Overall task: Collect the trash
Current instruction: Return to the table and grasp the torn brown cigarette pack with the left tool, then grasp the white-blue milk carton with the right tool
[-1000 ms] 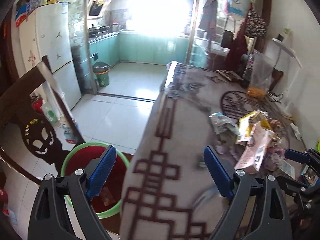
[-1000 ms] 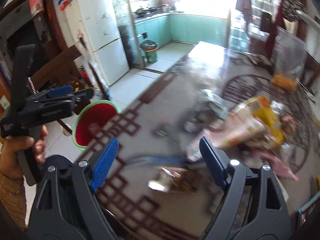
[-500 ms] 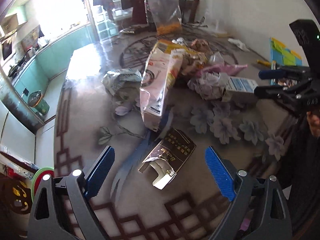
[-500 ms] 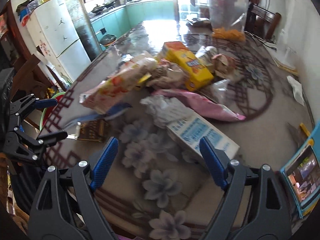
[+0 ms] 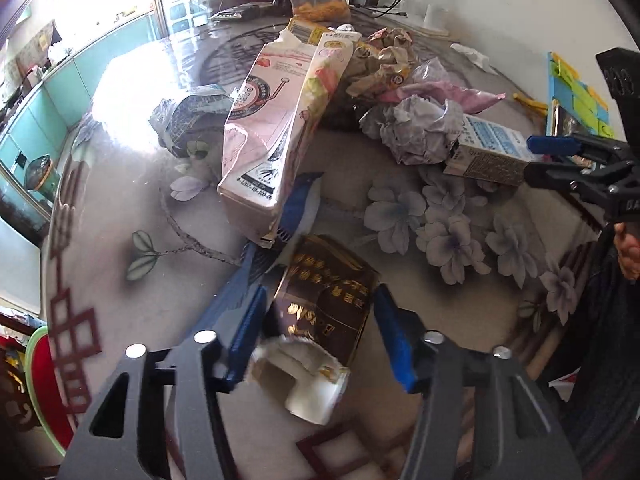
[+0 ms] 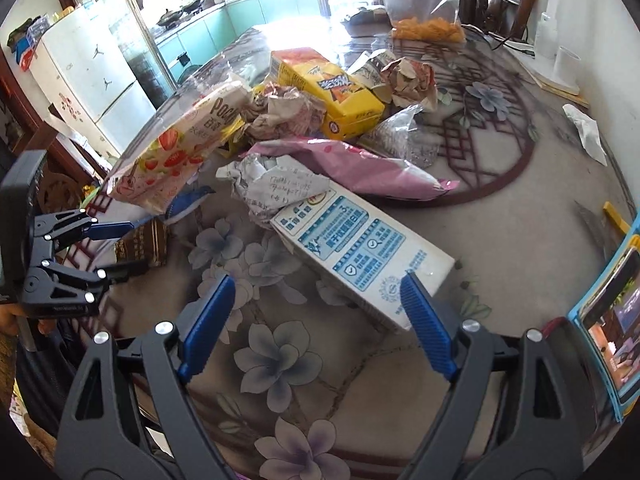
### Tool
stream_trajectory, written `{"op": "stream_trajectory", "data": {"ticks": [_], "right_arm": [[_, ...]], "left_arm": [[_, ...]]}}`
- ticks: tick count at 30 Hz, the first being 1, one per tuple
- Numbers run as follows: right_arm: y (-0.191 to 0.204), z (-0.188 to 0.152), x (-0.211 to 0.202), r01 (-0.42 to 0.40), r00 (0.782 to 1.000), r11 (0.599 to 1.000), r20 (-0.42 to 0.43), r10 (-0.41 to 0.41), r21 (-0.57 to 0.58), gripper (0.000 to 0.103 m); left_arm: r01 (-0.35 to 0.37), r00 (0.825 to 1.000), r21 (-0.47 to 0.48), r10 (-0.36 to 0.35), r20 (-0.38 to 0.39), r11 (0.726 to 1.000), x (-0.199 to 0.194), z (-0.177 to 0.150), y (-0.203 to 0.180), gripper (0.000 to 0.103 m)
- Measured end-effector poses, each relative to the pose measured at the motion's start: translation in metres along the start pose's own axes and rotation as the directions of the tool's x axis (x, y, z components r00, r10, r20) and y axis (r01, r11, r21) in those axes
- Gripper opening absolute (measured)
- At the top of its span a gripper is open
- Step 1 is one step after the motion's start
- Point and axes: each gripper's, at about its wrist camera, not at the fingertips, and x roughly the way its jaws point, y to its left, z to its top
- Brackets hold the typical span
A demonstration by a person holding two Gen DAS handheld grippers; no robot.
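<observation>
1. Now my left gripper (image 5: 316, 332) has just been closing around the glossy brown carton (image 5: 324, 304), torn white end toward me; whether the pads press it I cannot tell.
2. My right gripper (image 6: 320, 320) gapes wide, its right pad beside the blue-and-white box (image 6: 360, 252) lying on the floral table (image 6: 520, 240).

Left gripper (image 5: 318, 336) tilted steeply down near the table's front-left edge, blue pads (image 5: 246, 334) drawn partway together after closing just now, a brown packet between them with the left pad against its side and the right pad just beside it; grip not certain. Right gripper (image 6: 316, 320) also angled down toward the table's front edge, jaws spread wide, right pad (image 6: 426, 320) overlapping a white-and-blue carton's near corner, left pad apart over bare tablecloth. Fingers (image 5: 628, 252) of the right hand wrapped round its handle at the frame's right edge.
</observation>
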Motion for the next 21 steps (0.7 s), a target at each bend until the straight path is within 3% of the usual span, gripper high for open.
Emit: {"op": "stream_trajectory", "data": {"ticks": [4,8,14,18,21], "right_arm": [[0.002,0.003,0.001,0.009,1.0,0.999,-0.013,-0.01,-0.035,0.083],[-0.001,0.016,0.009,0.039,0.998,0.994,-0.054,-0.044,-0.105,0.085],[-0.012,0.028,0.024,0.06,0.991,0.985,-0.111,-0.079,-0.164,0.085],[-0.021,0.028,0.027,0.034,0.99,0.992,-0.129,-0.051,-0.125,0.085],[-0.024,0.028,0.033,0.073,0.985,0.986,-0.144,-0.095,-0.148,0.085]], "left_arm": [[-0.012,0.999,-0.024,0.013,0.051,1.0,-0.012,-0.002,-0.003,0.042],[0.01,0.992,-0.114,0.005,0.123,0.993,-0.042,-0.007,-0.004,0.042],[0.044,0.98,-0.303,0.018,0.198,0.952,-0.078,-0.008,-0.003,0.042],[0.016,0.973,-0.303,0.055,0.222,0.953,-0.091,0.001,-0.01,0.043],[0.005,0.969,-0.283,0.065,0.237,0.959,-0.097,0.007,-0.015,0.043]]}}
